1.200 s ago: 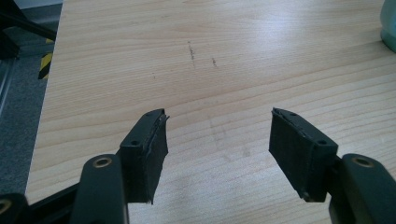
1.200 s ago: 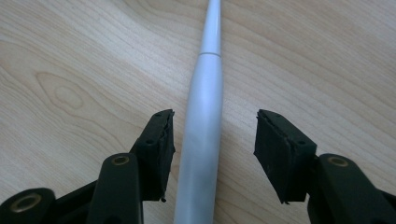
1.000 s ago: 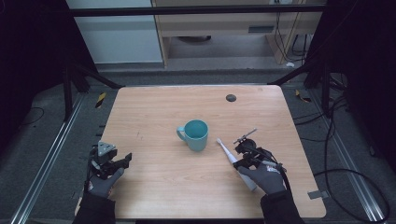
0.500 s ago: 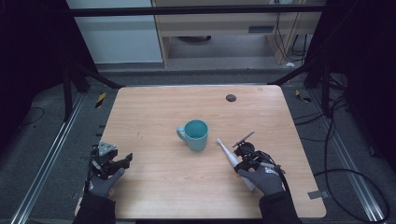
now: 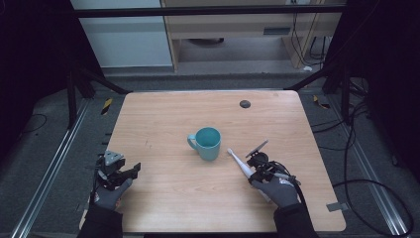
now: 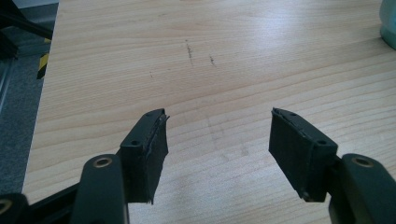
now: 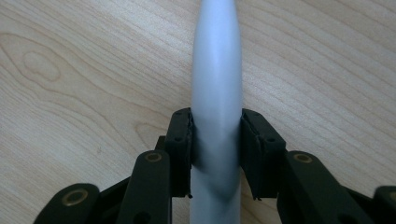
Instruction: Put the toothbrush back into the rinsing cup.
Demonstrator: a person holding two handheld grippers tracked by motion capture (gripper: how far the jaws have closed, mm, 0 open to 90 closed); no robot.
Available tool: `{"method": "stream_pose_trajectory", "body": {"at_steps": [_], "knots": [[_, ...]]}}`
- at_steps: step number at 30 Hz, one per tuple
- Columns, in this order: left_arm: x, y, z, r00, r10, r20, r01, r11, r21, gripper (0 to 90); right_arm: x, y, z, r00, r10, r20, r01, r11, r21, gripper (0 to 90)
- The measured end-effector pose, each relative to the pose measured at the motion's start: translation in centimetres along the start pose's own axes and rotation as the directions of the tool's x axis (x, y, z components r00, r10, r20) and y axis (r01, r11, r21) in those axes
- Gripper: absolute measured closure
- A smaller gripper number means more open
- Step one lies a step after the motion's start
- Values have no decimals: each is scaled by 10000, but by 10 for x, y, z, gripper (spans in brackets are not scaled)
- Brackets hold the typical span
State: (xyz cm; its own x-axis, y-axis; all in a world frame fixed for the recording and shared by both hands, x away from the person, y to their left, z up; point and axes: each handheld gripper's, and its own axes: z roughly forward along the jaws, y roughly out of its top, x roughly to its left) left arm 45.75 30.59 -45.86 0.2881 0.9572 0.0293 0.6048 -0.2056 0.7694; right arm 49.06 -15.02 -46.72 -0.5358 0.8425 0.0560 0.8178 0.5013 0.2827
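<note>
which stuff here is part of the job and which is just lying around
In the job:
- white toothbrush, lying on the table, the right gripper fingers closing against its handle
- teal mug, just beyond the brush's head

Lying about:
- small dark disc near the table's far edge
- left gripper, open over bare wood

Beyond the fingers point(image 7: 181, 140), the white toothbrush point(image 7: 217, 84) runs off the right gripper view's top edge, its head unseen; a teal mug point(image 6: 388, 23) is cut by the left gripper view's corner.
</note>
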Motion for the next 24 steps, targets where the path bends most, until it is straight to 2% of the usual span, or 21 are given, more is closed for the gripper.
{"method": "stream_pose_trajectory", "body": {"at_steps": [7,9,12,14,17,24], "knots": [[0,0,0,10000,15,16,-15,10000,10,362,0,1,0,9998,185,40,-185,9998,23,662],[0,0,1,10000,2,20,-2,10000,-1,362,0,-1,-5,9997,218,125,-215,9994,-267,663],[-1,0,2,10000,14,32,-14,10000,34,362,-2,-4,-19,9992,390,8,-387,9946,-961,663],[-1,0,1,10000,36,27,-36,10000,35,362,-4,-6,-28,9985,532,-108,-543,9861,-1568,663],[-1,0,1,10000,7,12,-7,10000,-15,362,-8,-9,-40,9970,757,-142,-768,9677,-2400,664],[-1,0,0,10000,-9,3,9,10000,-14,362,-11,-11,-57,9950,998,47,-896,9124,-3993,664]]}}
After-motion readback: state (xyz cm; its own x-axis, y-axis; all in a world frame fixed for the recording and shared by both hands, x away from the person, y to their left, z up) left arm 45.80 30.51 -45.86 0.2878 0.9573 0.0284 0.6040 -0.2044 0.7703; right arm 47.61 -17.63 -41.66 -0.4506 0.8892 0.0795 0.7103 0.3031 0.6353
